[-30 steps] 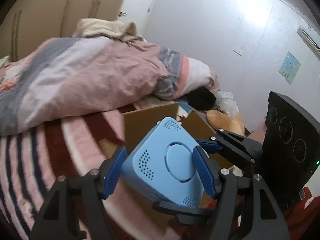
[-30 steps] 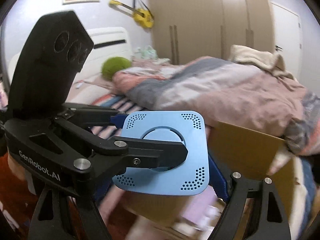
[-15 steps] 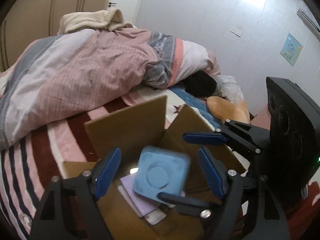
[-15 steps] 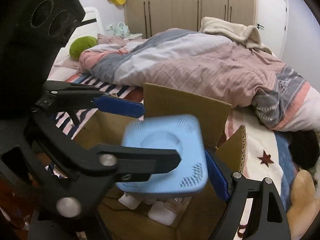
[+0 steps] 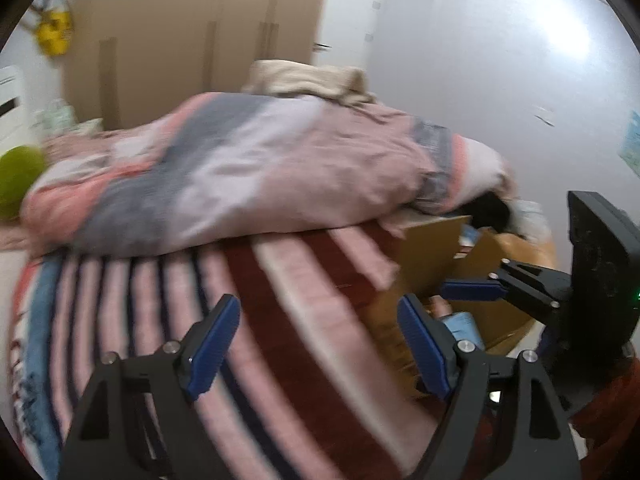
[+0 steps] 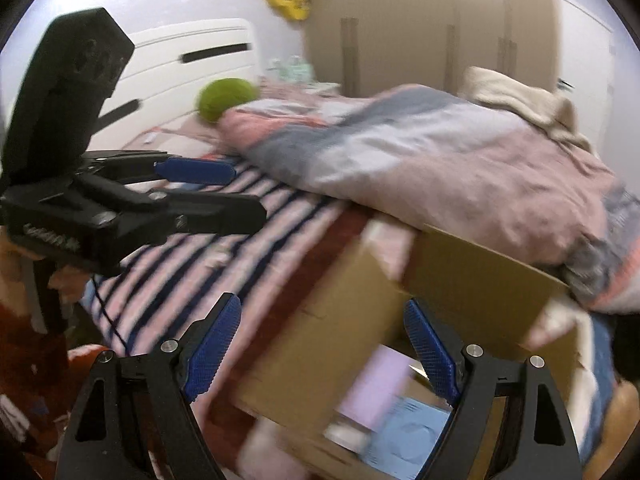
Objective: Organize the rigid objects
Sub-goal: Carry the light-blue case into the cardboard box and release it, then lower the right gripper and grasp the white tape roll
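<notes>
The light blue square device lies inside the open cardboard box on the bed, next to a lilac flat item. In the left wrist view a bit of the device shows in the box. My left gripper is open and empty over the striped blanket, left of the box. My right gripper is open and empty above the box's near side. The left gripper also shows in the right wrist view, and the right gripper in the left wrist view.
A bunched pink and grey duvet lies across the bed behind the box. A green round cushion sits near the white headboard. Wardrobes stand behind. The striped blanket covers the bed's near part.
The blue device left both grippers and dropped into the box. Both grippers opened, then swung left and away from the box; the view is blurred by motion.
</notes>
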`<state>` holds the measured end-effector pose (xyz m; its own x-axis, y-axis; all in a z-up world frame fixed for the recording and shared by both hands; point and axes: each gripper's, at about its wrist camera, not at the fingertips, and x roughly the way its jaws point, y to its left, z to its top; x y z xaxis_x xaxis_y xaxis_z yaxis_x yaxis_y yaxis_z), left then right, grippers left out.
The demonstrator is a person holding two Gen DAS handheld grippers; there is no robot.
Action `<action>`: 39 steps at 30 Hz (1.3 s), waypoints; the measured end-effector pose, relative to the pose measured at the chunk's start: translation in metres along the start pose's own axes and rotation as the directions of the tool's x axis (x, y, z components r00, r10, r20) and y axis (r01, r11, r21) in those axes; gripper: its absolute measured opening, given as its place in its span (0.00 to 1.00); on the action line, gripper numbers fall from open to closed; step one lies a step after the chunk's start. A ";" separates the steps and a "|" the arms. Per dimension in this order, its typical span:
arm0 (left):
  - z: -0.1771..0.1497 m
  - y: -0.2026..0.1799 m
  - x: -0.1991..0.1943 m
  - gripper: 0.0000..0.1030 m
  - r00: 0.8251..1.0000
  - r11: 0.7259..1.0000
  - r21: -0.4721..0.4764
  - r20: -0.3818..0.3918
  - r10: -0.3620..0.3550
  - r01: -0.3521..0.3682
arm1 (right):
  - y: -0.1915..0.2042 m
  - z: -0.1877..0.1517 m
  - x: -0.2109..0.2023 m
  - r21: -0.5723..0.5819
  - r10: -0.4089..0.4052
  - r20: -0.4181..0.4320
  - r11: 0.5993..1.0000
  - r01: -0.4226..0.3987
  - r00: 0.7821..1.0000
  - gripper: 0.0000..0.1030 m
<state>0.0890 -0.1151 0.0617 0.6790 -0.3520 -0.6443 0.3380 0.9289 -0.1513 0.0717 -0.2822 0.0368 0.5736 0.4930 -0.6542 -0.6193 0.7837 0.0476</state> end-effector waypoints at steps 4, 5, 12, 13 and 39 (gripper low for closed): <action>-0.029 0.053 -0.023 0.78 0.996 0.994 -0.061 0.003 0.093 -0.092 | 0.049 0.014 0.038 -0.058 0.111 -0.021 0.992 -0.112 0.994 0.79; -0.038 0.066 -0.026 0.78 0.994 0.991 -0.075 -0.001 0.110 -0.110 | 0.060 0.015 0.051 -0.069 0.133 -0.031 0.988 -0.135 0.991 0.79; -0.090 0.130 -0.030 0.78 0.983 0.967 -0.174 -0.035 0.181 -0.184 | 0.114 0.012 0.160 -0.101 0.224 -0.127 0.966 -0.238 0.966 0.79; -0.098 0.139 -0.028 0.78 0.982 0.964 -0.190 -0.045 0.183 -0.188 | 0.117 0.010 0.171 -0.105 0.217 -0.133 0.967 -0.232 0.967 0.79; -0.112 0.129 0.000 0.68 0.997 0.977 -0.210 -0.078 0.017 -0.033 | 0.131 0.000 0.187 -0.204 0.187 -0.092 0.958 -0.202 0.978 0.33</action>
<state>0.0598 0.0178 -0.0414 0.6313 -0.3264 -0.7035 0.1714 0.9434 -0.2839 0.0975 -0.0870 -0.0793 0.3958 0.5941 -0.7003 -0.8185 0.5739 0.0242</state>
